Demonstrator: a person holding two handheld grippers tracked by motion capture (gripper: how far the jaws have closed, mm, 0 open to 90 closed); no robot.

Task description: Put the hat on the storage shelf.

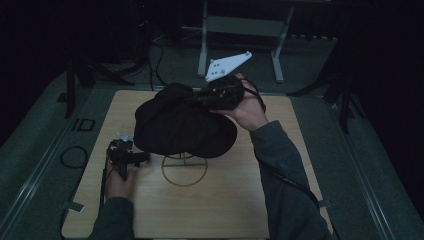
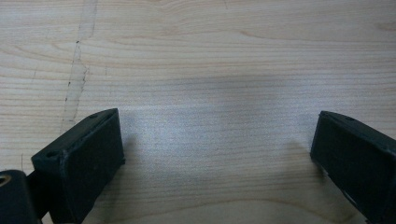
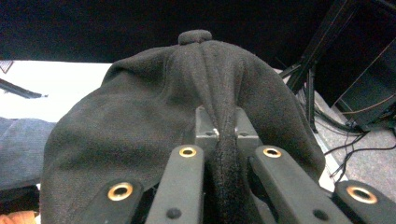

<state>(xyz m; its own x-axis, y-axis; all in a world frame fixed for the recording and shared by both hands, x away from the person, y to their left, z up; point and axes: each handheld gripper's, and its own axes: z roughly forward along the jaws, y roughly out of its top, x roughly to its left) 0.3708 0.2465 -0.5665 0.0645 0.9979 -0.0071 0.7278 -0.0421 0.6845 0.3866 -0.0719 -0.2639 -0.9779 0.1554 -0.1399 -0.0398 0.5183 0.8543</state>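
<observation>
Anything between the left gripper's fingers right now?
Nothing: in the left gripper view the fingers stand wide apart with bare wooden tabletop between them.

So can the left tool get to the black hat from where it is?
Probably yes. The left tool is open on the table, beside the hat held up by the right tool, with nothing between.
</observation>
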